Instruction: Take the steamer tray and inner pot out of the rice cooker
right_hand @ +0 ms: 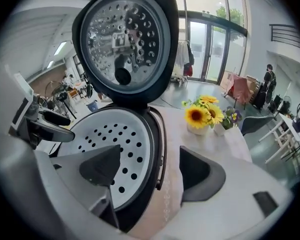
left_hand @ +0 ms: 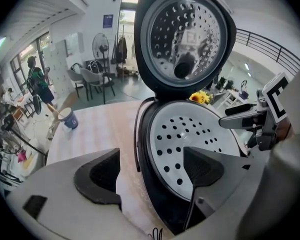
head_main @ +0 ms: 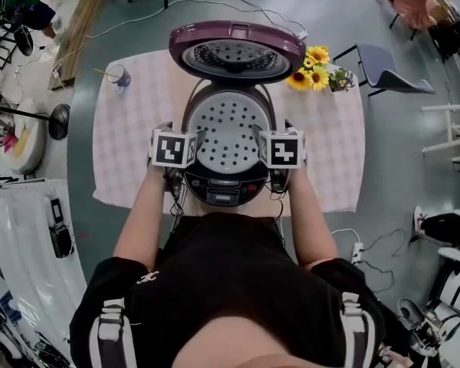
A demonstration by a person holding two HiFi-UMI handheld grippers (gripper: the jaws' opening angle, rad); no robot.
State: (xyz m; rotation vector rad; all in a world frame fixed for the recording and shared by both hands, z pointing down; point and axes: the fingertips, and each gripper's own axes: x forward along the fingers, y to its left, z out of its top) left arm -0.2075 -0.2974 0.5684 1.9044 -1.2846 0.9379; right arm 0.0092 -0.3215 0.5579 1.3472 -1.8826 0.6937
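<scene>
– Pale checked cloth (head_main: 138, 121) spreads out under us, and the rice cooker (head_main: 228, 186) stands in the middle of it, right in front of us.

– We see its lid (head_main: 236, 50) standing open at the back, its perforated inner plate facing us.

– And the steamer tray (head_main: 228, 133), white with round holes, sits level in the cooker's mouth. It hides the inner pot from us.

– Where do we have the left gripper (left_hand: 151, 168)?

– At the cooker's left rim, jaws wide apart. One jaw is over the tray's edge and the other is outside, over the cloth. We grip nothing with it, and we can't tell whether either jaw touches the rim.

– Our right gripper (right_hand: 151, 170) mirrors it at the right rim. Its jaws are likewise spread, one above the tray and one outside the cooker's wall, holding nothing.

– Beyond the cooker on the right we have a small pot of sunflowers (head_main: 310, 67). On the left, near the cloth's far corner, we have a cup (head_main: 121, 76) with a stick in it.
</scene>
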